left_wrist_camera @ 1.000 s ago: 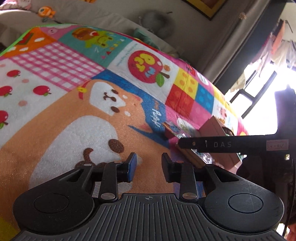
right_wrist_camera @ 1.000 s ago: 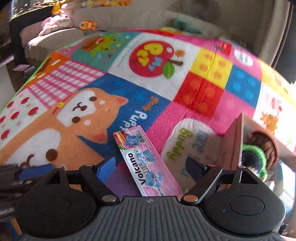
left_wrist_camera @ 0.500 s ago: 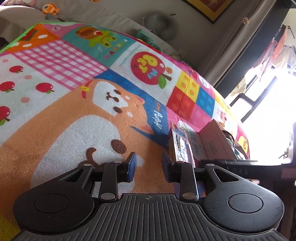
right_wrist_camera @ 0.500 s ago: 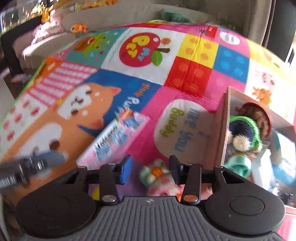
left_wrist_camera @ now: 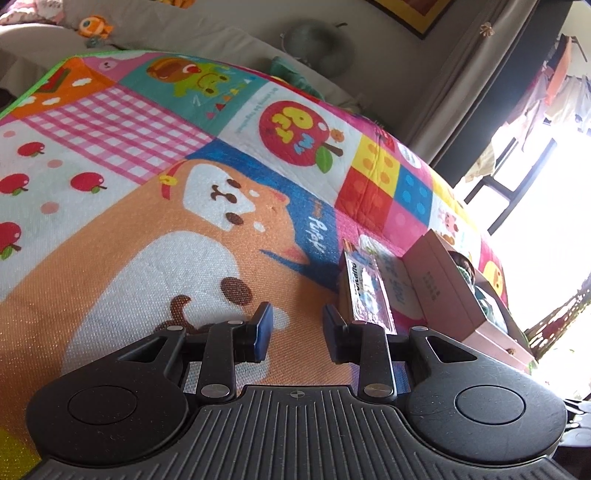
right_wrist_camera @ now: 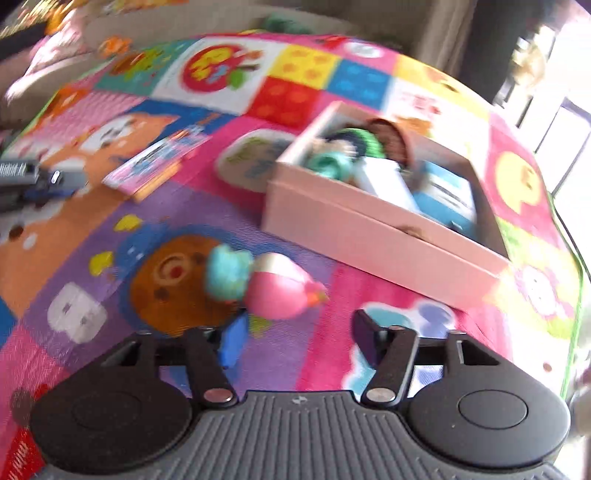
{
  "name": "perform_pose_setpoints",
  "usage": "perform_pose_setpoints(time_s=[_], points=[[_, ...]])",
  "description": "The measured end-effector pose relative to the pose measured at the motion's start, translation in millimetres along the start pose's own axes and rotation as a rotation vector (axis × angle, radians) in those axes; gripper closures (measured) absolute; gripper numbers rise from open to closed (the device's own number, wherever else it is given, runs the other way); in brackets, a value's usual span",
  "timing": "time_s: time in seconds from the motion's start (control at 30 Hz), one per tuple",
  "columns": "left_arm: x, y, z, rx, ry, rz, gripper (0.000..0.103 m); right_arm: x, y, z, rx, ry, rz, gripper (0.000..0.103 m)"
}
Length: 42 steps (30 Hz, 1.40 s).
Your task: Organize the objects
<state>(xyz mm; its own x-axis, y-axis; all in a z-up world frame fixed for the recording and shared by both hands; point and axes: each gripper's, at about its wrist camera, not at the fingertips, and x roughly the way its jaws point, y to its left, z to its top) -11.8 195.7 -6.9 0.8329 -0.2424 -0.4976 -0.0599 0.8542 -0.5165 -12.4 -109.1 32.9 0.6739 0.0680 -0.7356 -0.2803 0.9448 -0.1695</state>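
Observation:
A pink open box [right_wrist_camera: 384,236] lies on the colourful play mat and holds several small toys; it also shows in the left wrist view [left_wrist_camera: 443,288]. A flat pink Volcano packet [right_wrist_camera: 155,162] lies left of the box, also seen in the left wrist view [left_wrist_camera: 365,291]. A pink and teal soft toy [right_wrist_camera: 258,284] lies on the mat just ahead of my right gripper [right_wrist_camera: 295,339], which is open and empty. My left gripper [left_wrist_camera: 297,332] is open and empty, low over the mat, with the packet just beyond its right finger. It also appears in the right wrist view [right_wrist_camera: 33,181].
A grey sofa [left_wrist_camera: 184,33] with plush toys runs along the far edge of the mat. A bright window [left_wrist_camera: 546,192] and curtain are at the right. The mat's green border [right_wrist_camera: 572,295] is close beyond the box. The right wrist view is motion-blurred.
My right gripper pulled back and swung right, away from the packet; the soft toy and the whole box came into view. Its jaws narrowed, then opened wide. The left gripper barely moved.

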Motion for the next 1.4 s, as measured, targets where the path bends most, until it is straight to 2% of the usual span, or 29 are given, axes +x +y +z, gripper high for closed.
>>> perform_pose_setpoints(time_s=[0.07,0.23,0.37,0.6,0.7,0.77,0.83,0.87,0.9,0.97,1.03,1.07,1.13,1.2,1.27,1.33,1.4], points=[[-1,-4,0,0.025,0.01,0.019,0.071,-6,-11,-2,0.059,-0.033,-0.01,0.023],[-1,-16,7,0.064,0.057,0.05,0.07,-19,-30,-9,0.132,-0.12,-0.023,0.014],[-4,-37,13,0.121,0.048,0.046,0.07,-21,-49,-19,0.202,-0.15,-0.027,0.003],[5,-68,12,0.238,0.094,0.07,0.07,-9,-67,-48,0.331,-0.113,-0.002,0.002],[15,-76,1,0.305,0.167,0.055,0.07,-8,-73,-56,0.373,-0.11,0.007,0.0],[21,-85,-13,0.374,0.243,0.03,0.069,-8,-77,-60,0.4,-0.113,-0.01,0.0],[19,-99,-29,0.504,0.233,0.035,0.061,-9,-83,-63,0.433,-0.126,-0.027,0.0],[18,-107,-37,0.564,0.234,0.036,0.051,-9,-85,-64,0.446,-0.131,-0.032,0.0],[18,-113,-43,0.604,0.246,0.028,0.046,-9,-88,-65,0.457,-0.133,-0.037,0.0],[20,-124,-52,0.654,0.272,0.008,0.022,-8,-91,-68,0.482,-0.135,-0.039,0.0],[24,-132,-59,0.684,0.293,0.001,0.01,-5,-94,-69,0.5,-0.123,-0.026,0.0],[26,-134,-61,0.693,0.298,0.003,0.006,-4,-95,-69,0.504,-0.12,-0.02,0.0],[29,-136,-61,0.68,0.298,0.009,0.006,-4,-96,-69,0.506,-0.123,-0.014,0.0],[27,-133,-51,0.61,0.292,-0.012,0.009,-4,-96,-70,0.508,-0.123,-0.011,0.0],[18,-130,-34,0.532,0.228,-0.026,0.02,-3,-95,-70,0.503,-0.12,-0.009,0.0],[12,-131,-14,0.485,0.118,0.029,0.021,-3,-95,-70,0.498,-0.117,-0.008,0.0],[19,-129,3,0.464,0.065,0.09,0.021,-2,-93,-68,0.486,-0.112,-0.018,0.0]])
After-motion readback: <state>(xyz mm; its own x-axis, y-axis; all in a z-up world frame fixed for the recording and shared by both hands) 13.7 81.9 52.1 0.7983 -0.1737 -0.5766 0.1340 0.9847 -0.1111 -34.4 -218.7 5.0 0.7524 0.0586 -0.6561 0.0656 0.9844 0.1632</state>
